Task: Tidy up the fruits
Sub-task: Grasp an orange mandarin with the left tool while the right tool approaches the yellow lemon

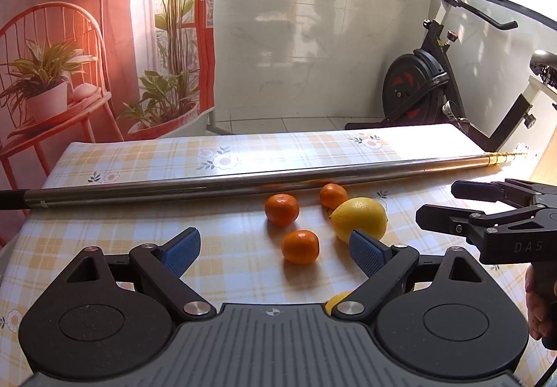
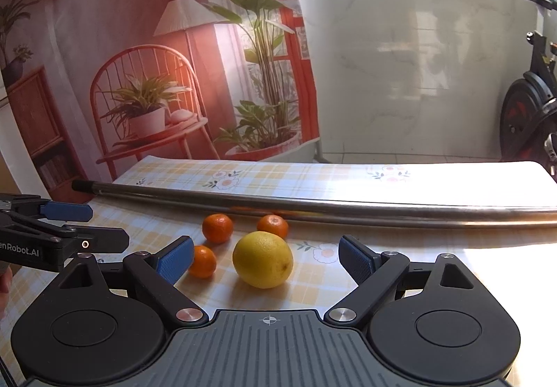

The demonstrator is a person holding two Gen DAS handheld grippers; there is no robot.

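Both grippers spread wide, nothing held. Left gripper (image 1: 275, 247): a sliver of a second lemon (image 1: 336, 300) peeks out at 5 o'clock right against its body, mostly hidden, can't tell how it lies. Next out, the near mandarin (image 1: 300, 246) sits at 12 o'clock, just ahead of the gap between the blue pads (image 1: 182, 253), slightly right of centre, not touching either. Right gripper (image 2: 266, 260): the big lemon (image 2: 263, 259) sits dead centre at 12 o'clock between its pads, clear of both; long axis looks roughly crosswise to the fingers, tip toward 9 o'clock in the left view. So my read: right hand is nearer the lemon, left hand nearer the near mandarin, each a straight push forward then squeeze. Farther out, two more mandarins: left one (image 1: 281, 209) at 12, right one (image 1: 333, 196) at 1 o'clock, just behind the lemon, possibly touching it. Behind all fruit a long metal pole (image 1: 243, 183) lies across the checked tablecloth (image 1: 104, 240) from 9 to 3 o'clock, just beyond the far mandarins. No bowl or tray visible, so drop target unknown.
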